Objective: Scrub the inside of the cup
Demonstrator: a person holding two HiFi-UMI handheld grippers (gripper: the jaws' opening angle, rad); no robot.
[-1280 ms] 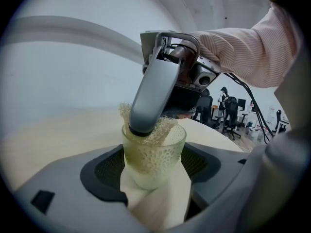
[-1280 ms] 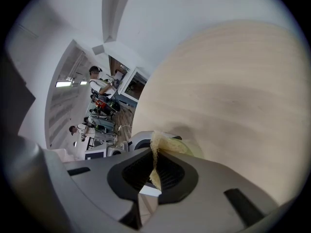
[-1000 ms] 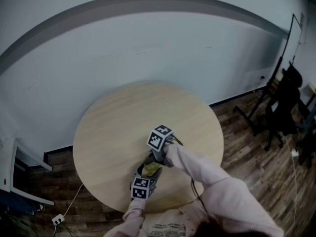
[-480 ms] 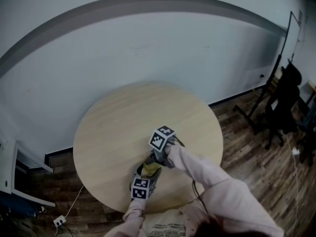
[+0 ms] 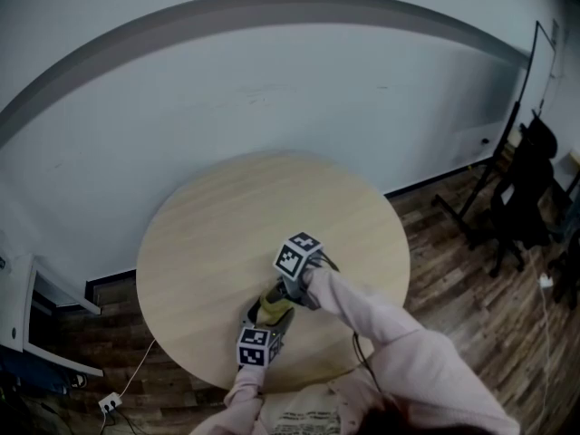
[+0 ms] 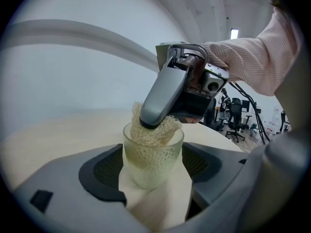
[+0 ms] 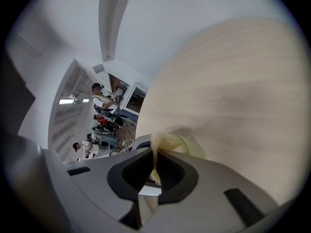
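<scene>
The fingers [image 6: 99, 171] of the left gripper [image 6: 153, 176] clamp the frosted glass cup [image 6: 151, 157] upright, counter [image 5: 227, 225] below it, steadying it so the right gripper [image 7: 154, 171], fingers [image 7: 177, 174] pinched on a mesh scrubber [image 6: 154, 130], can press it inside the cup.

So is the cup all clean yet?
Not yet. Done: the left hand-held gripper grips the cup, and the right hand-held gripper clamps the mesh scrubber. In hand: the scrubber sits pushed into the cup's mouth. Left: finishing the inside and pulling the scrubber out. I can't tell how clean it is.
</scene>
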